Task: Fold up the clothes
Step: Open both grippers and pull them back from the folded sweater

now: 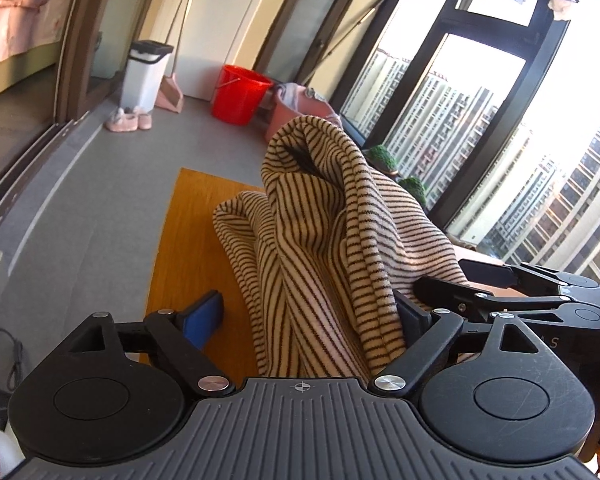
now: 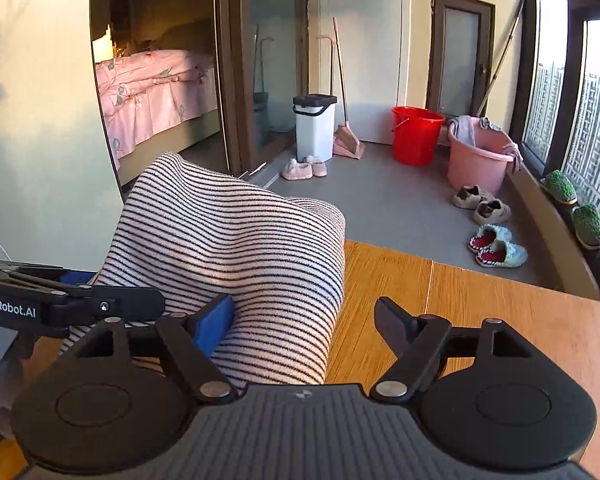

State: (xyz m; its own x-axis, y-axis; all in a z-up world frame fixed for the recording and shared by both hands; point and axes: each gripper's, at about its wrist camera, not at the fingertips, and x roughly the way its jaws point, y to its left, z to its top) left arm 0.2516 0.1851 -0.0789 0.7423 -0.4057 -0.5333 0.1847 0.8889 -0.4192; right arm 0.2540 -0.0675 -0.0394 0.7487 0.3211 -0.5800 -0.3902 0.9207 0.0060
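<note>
A cream garment with thin dark stripes (image 1: 320,232) is bunched up high over the wooden table (image 1: 188,240). My left gripper (image 1: 308,312) is open, its fingers spread wide, and the cloth hangs down between them against the right finger. The right gripper shows at the right edge of this view (image 1: 540,292). In the right wrist view the same striped garment (image 2: 236,248) drapes over the left blue pad (image 2: 214,322). My right gripper (image 2: 304,320) is open, its right finger (image 2: 392,320) bare above the table (image 2: 480,300). The left gripper body (image 2: 60,304) lies at the left.
On the grey floor beyond the table stand a red bucket (image 2: 416,134), a pink tub (image 2: 480,156), a white bin (image 2: 314,126), a dustpan and several slippers (image 2: 496,246). Tall windows (image 1: 500,120) with small plants on the sill run along the right. A bedroom opens at left.
</note>
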